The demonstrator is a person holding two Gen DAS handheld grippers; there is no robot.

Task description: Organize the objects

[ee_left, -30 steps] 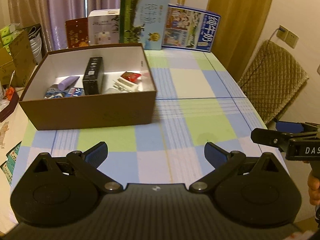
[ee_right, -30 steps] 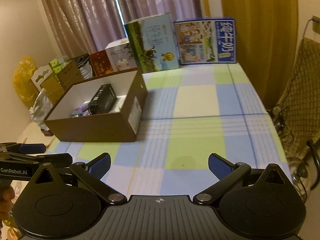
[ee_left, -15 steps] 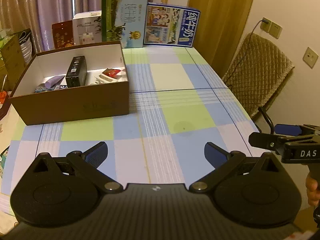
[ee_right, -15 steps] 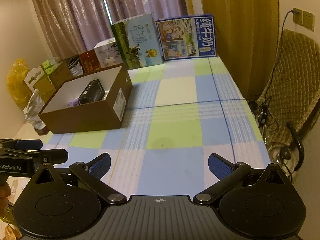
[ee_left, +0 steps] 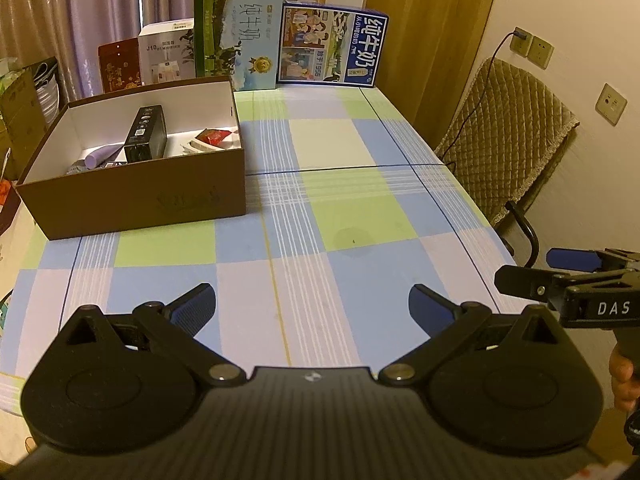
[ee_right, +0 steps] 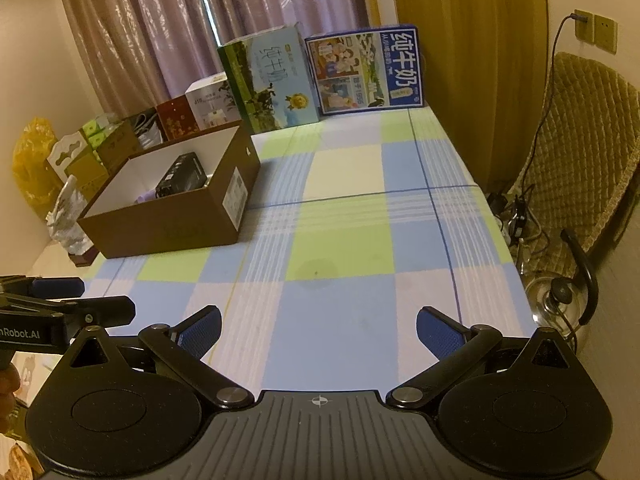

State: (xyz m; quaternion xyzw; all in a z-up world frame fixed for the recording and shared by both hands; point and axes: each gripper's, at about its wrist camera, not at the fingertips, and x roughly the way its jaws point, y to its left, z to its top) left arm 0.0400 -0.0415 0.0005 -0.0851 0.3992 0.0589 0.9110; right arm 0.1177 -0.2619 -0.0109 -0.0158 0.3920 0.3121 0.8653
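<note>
Open brown cardboard box with white interior (ee_left: 132,196) stands on the bench's far left. Inside: a black rectangular box (ee_left: 146,134) propped at a tilt, a lilac cylindrical tube (ee_left: 102,156) beside it, and red-and-white packets (ee_left: 212,140) at right.

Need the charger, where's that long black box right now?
The black box lies inside the brown cardboard box at the table's far left, beside a purple tube.

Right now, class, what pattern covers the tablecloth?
The tablecloth has blue, green and pale checks with thin stripes; the left wrist view shows it best.
</note>
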